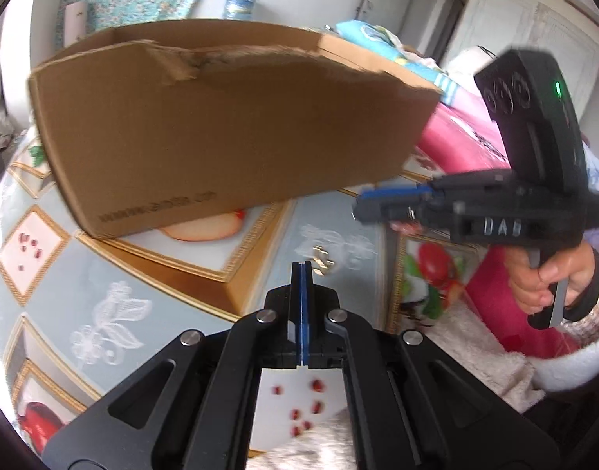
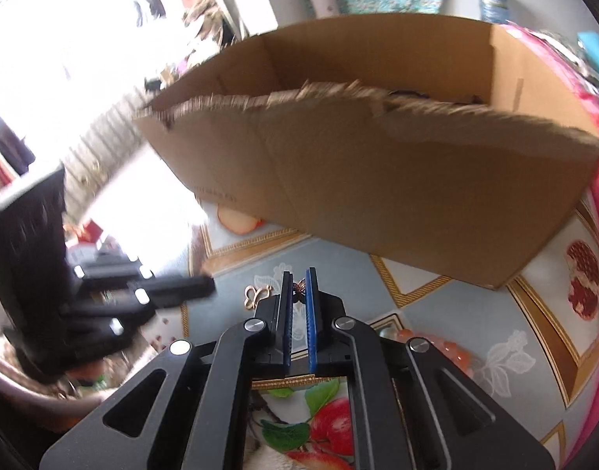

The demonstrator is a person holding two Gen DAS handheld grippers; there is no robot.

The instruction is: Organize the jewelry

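While the right gripper (image 2: 298, 288) pinches a small coppery jewelry piece (image 2: 300, 286) at its tips, lift gently, keep the squeeze steady, carry it over the cardboard box (image 2: 377, 180) rim | piece sits between the pads, box just beyond | gold charm (image 2: 256, 297) lies left of the tips | left gripper (image 1: 302, 270) shut, empty

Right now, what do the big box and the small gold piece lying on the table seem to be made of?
The box looks like plain brown corrugated cardboard, matte; its torn top edge shows rough, fluted fibres. The gold piece looks like thin polished metal, probably gold-coloured wire or plate: it shines and forms open loops. Whether it is real gold cannot be told.
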